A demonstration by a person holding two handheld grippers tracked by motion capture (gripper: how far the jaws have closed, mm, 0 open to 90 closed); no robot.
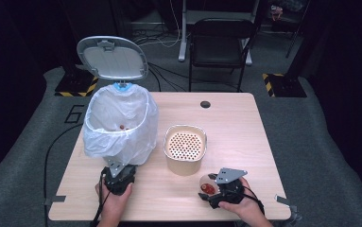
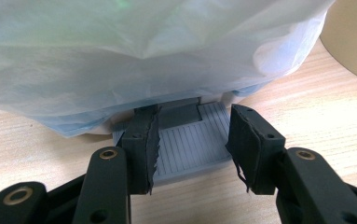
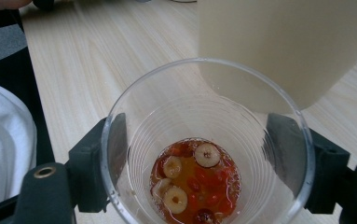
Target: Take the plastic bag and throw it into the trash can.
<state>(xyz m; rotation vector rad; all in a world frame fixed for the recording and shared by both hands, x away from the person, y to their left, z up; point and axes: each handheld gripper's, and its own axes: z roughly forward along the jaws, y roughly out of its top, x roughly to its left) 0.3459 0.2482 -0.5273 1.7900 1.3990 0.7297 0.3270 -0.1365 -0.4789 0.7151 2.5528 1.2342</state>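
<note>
A pedal bin lined with a white bag [image 1: 119, 125] stands at the table's left, its grey lid [image 1: 112, 57] raised. My left gripper [image 1: 116, 169] is at its base. Its jaws flank the grey ribbed pedal [image 2: 190, 144], and the left gripper [image 2: 192, 149] is shut on it under the bag [image 2: 134, 51]. My right gripper [image 1: 209, 187] is near the front edge, shut on a clear plastic cup [image 1: 208, 184]. Its pads sit against both walls of the cup [image 3: 185, 116]. Red berries and pale sliced fruit in liquid [image 3: 195, 179] lie in the cup's bottom.
A cream tub [image 1: 185, 149] topped by a perforated strainer stands mid-table, just behind the cup; its wall [image 3: 278, 42] rises close ahead. The table [image 1: 245, 123] has a cable hole [image 1: 205, 104] at the back. A folding chair [image 1: 221, 42] stands beyond.
</note>
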